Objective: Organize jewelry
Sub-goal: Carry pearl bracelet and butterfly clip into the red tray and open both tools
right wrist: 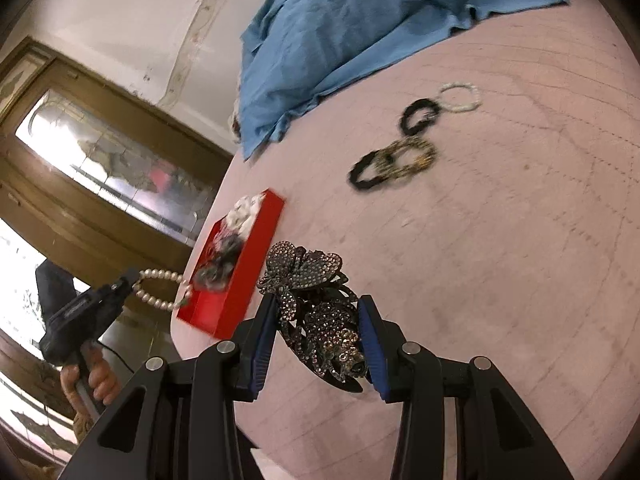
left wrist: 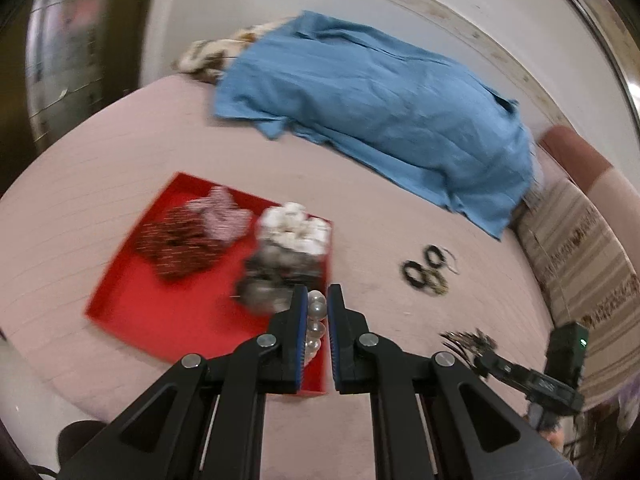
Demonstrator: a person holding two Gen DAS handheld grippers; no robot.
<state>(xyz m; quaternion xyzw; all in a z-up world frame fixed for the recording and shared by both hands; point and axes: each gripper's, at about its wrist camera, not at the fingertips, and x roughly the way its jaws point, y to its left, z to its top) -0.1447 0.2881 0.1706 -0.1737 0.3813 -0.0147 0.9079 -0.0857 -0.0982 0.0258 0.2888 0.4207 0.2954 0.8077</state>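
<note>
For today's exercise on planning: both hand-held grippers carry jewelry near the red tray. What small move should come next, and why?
Probably carry the pearl bracelet, clamped in the left hand-held gripper, a little further over the red tray and lower it. It already hangs at the tray's near edge, where other jewelry lies; the right hand-held gripper can follow with its rhinestone hair clip.

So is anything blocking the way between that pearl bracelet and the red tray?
Nothing visible does. The left gripper holds the pearl bracelet just off the red tray near its corner. That corner holds a heap of beads, but the tray's near middle is bare.
</note>
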